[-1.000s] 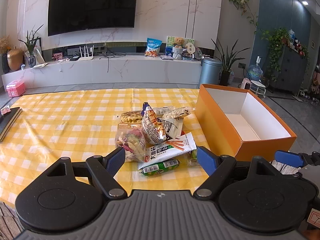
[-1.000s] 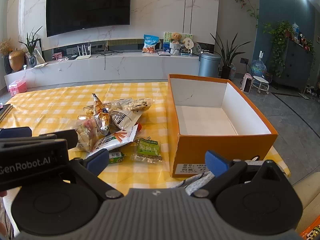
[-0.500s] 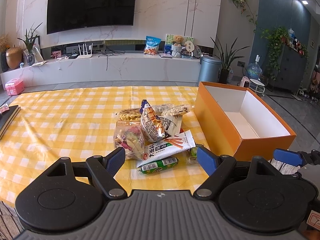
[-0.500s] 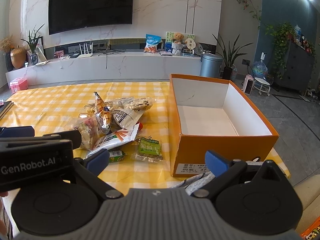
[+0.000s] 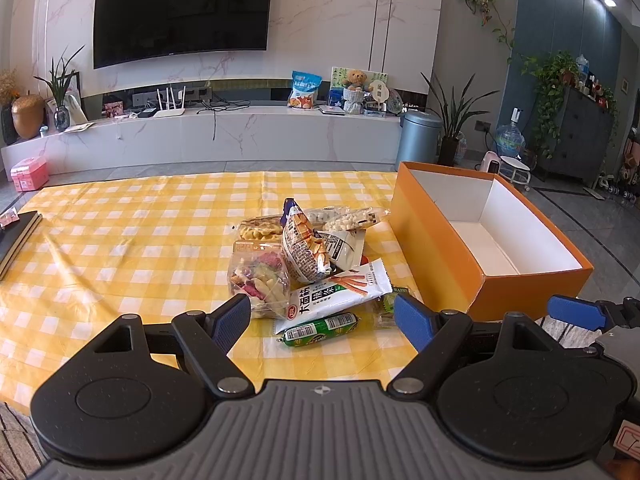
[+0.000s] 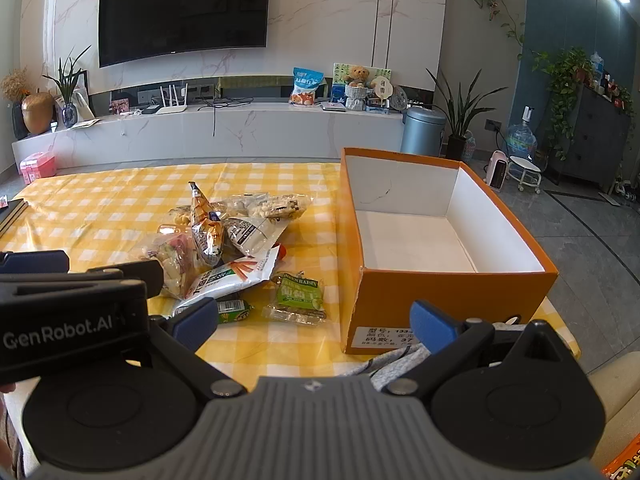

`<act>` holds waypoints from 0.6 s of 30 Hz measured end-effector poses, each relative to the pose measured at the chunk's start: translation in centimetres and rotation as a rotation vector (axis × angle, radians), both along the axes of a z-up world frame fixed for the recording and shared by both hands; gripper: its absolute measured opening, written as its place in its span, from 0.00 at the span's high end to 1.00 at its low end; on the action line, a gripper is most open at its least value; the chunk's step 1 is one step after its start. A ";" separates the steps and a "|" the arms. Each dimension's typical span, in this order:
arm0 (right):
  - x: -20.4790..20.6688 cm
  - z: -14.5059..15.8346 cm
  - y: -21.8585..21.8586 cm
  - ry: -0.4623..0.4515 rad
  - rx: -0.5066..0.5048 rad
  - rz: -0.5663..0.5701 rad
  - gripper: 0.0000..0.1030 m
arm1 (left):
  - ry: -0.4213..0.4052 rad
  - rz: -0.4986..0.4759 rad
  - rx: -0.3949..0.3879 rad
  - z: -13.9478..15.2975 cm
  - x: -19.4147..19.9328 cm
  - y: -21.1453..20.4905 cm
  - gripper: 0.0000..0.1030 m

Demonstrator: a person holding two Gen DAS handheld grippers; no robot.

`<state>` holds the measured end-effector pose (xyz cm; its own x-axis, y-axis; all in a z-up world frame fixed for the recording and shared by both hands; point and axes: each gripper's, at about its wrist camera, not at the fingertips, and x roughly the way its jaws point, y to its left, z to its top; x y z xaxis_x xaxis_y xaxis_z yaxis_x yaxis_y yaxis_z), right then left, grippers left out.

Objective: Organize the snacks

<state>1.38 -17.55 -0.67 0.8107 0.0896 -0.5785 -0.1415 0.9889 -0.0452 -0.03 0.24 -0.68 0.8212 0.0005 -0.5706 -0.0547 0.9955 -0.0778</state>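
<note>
A heap of snack packets (image 5: 308, 256) lies on the yellow checked tablecloth (image 5: 120, 240), left of an orange cardboard box (image 5: 436, 248) with a bare white inside. A white bag with orange sticks (image 5: 340, 292) and a green sausage (image 5: 320, 330) lie nearest. My left gripper (image 5: 322, 320) is open, held just short of the sausage, with nothing between its fingers. In the right wrist view the same heap (image 6: 224, 240) sits left of the box (image 6: 448, 292), a green raisin packet (image 6: 298, 296) lying in front. My right gripper (image 6: 316, 322) is open and holds nothing, near the table's front edge.
A dark book (image 5: 16, 236) lies at the table's left edge. Grey cloth (image 6: 396, 364) hangs at the front edge under the right gripper. The left gripper's body (image 6: 72, 312) fills the right view's left side. Beyond the table are a TV wall and a bin (image 5: 418, 140).
Both views have drifted slightly, the right one shifting a little rightward. The snacks and box have not moved, and both grippers stay open.
</note>
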 end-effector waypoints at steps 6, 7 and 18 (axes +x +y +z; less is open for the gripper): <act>0.0 0.0 0.1 0.001 -0.003 0.000 0.03 | 0.001 0.001 0.000 0.0 0.0 0.0 0.07; 0.0 0.0 0.1 0.002 -0.003 -0.001 0.03 | 0.002 0.001 0.001 0.0 0.0 0.0 0.07; 0.0 0.0 0.5 0.006 -0.015 -0.001 0.03 | -0.010 0.003 0.023 0.0 -0.1 0.3 0.07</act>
